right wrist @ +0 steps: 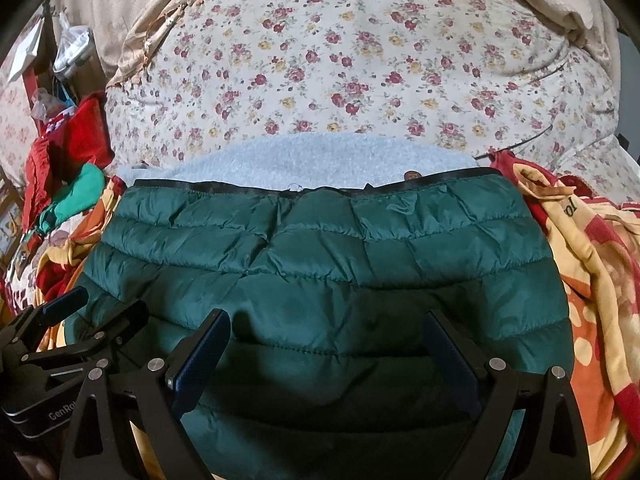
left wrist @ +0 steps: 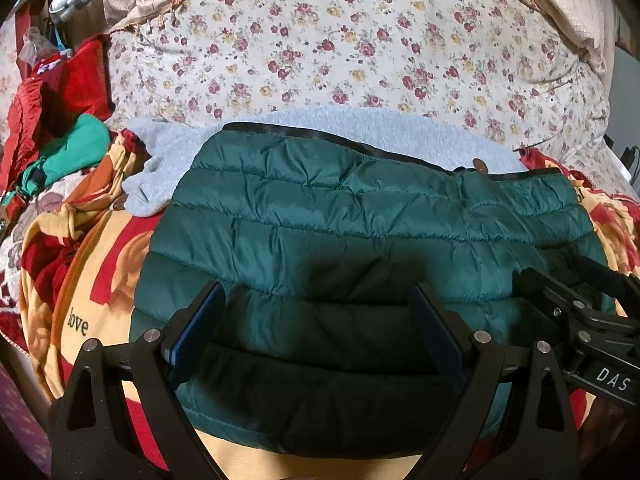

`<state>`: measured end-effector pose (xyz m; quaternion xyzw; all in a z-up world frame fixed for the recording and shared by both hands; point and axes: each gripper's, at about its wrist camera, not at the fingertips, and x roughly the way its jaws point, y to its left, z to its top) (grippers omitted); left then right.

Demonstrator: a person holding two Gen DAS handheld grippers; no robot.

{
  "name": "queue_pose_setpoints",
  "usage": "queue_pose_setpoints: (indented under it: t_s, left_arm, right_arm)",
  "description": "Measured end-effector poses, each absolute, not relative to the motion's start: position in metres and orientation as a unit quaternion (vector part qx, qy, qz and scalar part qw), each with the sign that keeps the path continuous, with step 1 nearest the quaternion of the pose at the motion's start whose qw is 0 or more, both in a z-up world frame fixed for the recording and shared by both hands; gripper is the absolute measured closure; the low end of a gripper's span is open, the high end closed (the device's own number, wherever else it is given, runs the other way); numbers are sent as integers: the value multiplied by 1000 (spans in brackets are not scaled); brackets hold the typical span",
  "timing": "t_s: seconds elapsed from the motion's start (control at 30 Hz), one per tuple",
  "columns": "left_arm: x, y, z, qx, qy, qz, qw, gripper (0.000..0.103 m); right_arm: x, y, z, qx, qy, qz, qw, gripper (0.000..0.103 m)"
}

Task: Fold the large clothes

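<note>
A dark green quilted puffer jacket lies folded flat on the bed, its black-trimmed edge at the far side. Under it, further back, lies a light blue fleece garment. My left gripper hangs open just above the jacket's near part, with nothing between its blue pads. My right gripper is also open over the jacket's near part, empty. Each gripper shows in the other's view: the right gripper at the right edge, the left gripper at the lower left.
A red and yellow patterned blanket covers the bed under the clothes. A floral quilt is heaped behind. Red and green clothes are piled at the left.
</note>
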<state>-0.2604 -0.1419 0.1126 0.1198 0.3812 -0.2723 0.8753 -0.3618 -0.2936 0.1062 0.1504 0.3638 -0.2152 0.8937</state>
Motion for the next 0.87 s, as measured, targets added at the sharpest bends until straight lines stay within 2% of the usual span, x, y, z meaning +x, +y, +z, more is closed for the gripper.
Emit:
queue_pose_setpoints:
  t_s: [0.87]
  left_arm:
    - [-254,-142,109,125,378,-283,873,10]
  right_arm:
    - [-356,-296,99,155,373,-205,891,8]
